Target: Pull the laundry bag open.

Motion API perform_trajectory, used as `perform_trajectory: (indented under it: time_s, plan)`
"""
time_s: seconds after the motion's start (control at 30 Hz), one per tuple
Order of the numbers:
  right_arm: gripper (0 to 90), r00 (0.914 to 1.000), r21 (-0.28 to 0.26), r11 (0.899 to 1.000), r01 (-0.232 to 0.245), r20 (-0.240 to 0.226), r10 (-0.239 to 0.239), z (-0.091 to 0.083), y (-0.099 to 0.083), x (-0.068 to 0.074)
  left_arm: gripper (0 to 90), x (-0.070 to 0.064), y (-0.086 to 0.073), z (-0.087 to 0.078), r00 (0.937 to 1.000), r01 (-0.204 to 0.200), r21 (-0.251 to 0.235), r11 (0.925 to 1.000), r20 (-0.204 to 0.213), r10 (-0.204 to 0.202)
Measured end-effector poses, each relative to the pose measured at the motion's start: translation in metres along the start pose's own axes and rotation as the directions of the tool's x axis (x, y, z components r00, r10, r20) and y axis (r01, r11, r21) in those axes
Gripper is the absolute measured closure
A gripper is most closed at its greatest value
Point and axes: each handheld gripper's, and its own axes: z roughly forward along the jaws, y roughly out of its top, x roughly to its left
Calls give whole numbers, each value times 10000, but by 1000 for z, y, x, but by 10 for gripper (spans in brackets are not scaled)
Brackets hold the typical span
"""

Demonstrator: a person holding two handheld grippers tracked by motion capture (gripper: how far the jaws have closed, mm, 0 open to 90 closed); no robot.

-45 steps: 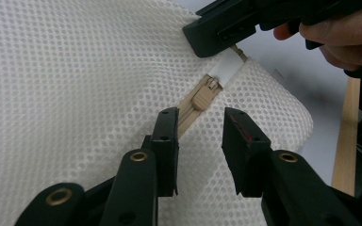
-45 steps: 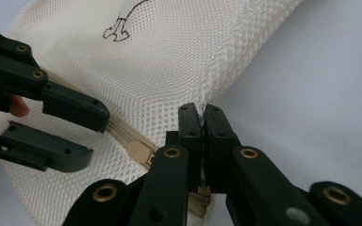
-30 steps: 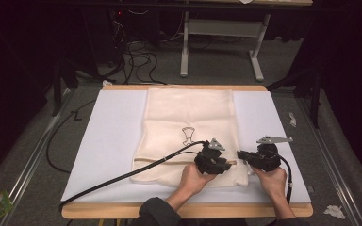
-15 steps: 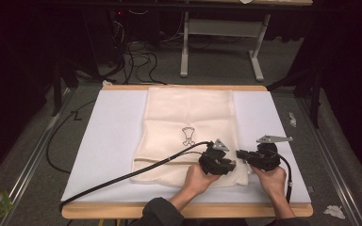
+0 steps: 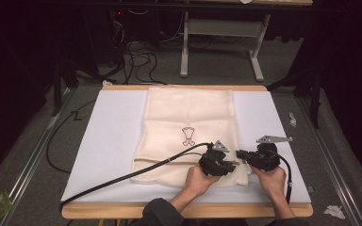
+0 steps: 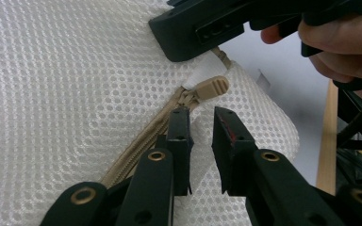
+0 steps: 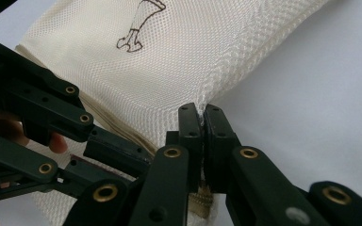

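At the near corner of the mesh laundry bag (image 5: pixel 188 127), right gripper (image 7: pixel 201 123) jaws pinch the fabric edge; left gripper (image 6: pixel 201 129) jaws gape short of the zip pull (image 6: pixel 212 87), zip not yet opened

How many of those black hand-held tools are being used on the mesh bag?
2. The left tool is open over the bag by its zipper pull; the right tool is shut on the bag's near right corner.

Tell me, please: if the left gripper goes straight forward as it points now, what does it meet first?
Most likely the tan zipper pull on the mesh bag: it lies just ahead of the left gripper, whose jaws stand open. Depth is hard to judge; the right gripper is just behind it.
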Motion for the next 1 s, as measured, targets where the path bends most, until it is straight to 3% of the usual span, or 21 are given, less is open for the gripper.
perform_trajectory:
  time_s: [0.23, 0.57, 0.73, 1.0]
  plan:
    - [887, 10000, 9, 10000, -5, 0, 5, 0, 0, 1, 699, -1, 3, -1, 9999, 145, -189, 9997, -18, -146]
    - [887, 9999, -41, 9999, 106, -92, -106, 1, 3, 6, 604, 1, 1, 1, 9994, 182, -178, 9997, 290, -176]
    - [887, 9999, -17, 10000, 76, -80, -76, 1, 3, 6, 643, 1, 1, 2, 9997, 195, -118, 9997, 156, -193]
    - [887, 9999, 14, 10000, 61, -87, -60, 1, 2, 5, 777, 2, 1, 3, 9994, 338, 10, 9994, -27, -338]
